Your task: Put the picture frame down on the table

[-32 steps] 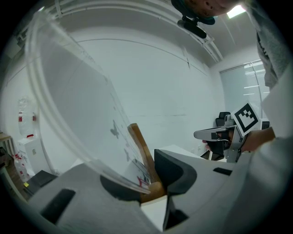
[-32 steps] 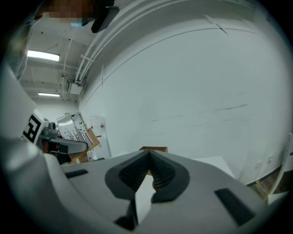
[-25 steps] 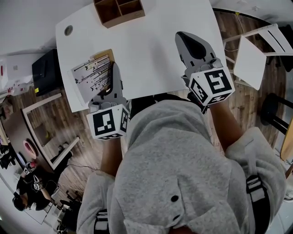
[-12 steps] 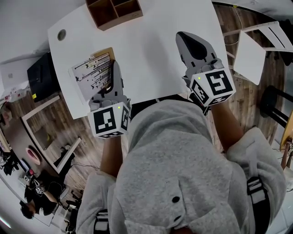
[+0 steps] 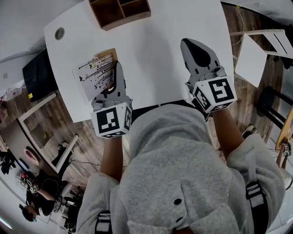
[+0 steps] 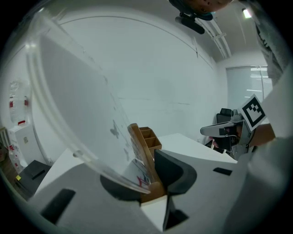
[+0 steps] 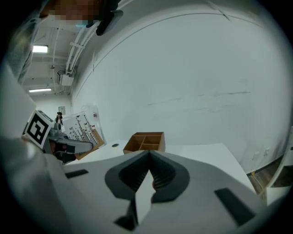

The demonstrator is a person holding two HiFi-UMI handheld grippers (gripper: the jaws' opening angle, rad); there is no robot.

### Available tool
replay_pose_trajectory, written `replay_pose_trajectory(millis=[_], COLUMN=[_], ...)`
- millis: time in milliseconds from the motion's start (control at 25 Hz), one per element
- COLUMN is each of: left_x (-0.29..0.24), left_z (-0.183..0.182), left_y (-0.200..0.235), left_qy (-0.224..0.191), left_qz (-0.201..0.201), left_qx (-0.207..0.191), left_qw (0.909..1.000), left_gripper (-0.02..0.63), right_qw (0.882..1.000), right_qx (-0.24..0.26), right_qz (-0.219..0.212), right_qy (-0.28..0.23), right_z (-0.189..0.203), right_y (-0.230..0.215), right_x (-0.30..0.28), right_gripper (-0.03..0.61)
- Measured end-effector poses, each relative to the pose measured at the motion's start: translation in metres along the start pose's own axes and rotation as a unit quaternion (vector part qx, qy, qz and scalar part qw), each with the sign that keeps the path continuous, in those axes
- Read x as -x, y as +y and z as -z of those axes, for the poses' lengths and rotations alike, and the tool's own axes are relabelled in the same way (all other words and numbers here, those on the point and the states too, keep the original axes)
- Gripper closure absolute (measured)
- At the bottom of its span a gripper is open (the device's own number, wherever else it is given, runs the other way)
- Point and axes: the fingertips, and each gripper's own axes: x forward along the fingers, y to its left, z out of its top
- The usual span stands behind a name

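The head view shows the picture frame [image 5: 95, 75] from above: a white print with thin black lines and a wooden back, tilted over the left part of the white worktop [image 5: 155, 55]. The left gripper [image 5: 118, 72] has it by the right edge. Only the left gripper view shows the grip itself. There the left gripper [image 6: 152, 161] has its jaws a little apart, pressed on the wooden back, and the frame's [image 6: 82, 114] clear front pane slants up to the left. Whether the frame's lower edge touches the worktop, no view tells.

The right gripper [image 5: 193, 45] hangs over the right part of the worktop. In its own view the right gripper [image 7: 148, 154] has its jaws closed together on nothing. That view also shows the frame [image 7: 81, 129] from the side.

At the far edge stands a wooden box [image 5: 120, 11] split into compartments; the right gripper view shows four in the box [image 7: 144, 141]. A round hole [image 5: 59, 33] sits in the worktop's far left corner. Around it are a wooden floor [image 5: 55, 119], a second white table [image 5: 249, 59] and a white wall [image 7: 192, 73].
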Motion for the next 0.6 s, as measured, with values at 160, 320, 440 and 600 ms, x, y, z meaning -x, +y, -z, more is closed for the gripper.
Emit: replay_pose_trajectory(millis=[160,320,440,600], left_x=[-0.001,-0.004,-0.013,-0.032], left_z=[0.014,0.027,0.037,0.048], left_y=[0.007,0.014,0.02,0.03], left_qy=[0.011,0.023,0.03,0.039], left_qz=[-0.003,-0.005,-0.009,-0.014], left_qx=[0.0,0.003,0.007,0.017], left_qw=[0.9999,0.9997,0.9995,0.999], left_gripper=[0.506,0.506,0.506,0.506], right_qw=[1.0,1.0,0.999,0.999], right_qx=[-0.002,-0.006,-0.008,-0.011], right_qz=[0.003,0.004,0.001,0.0], right_qy=[0.012,0.023,0.034,0.045], right_z=[0.009,0.018,0.027,0.034], right_y=[0.004,0.007,0.007,0.003], right_x=[-0.006,-0.011,-0.023,-0.043], right_gripper=[0.554,0.554,0.554,0.554])
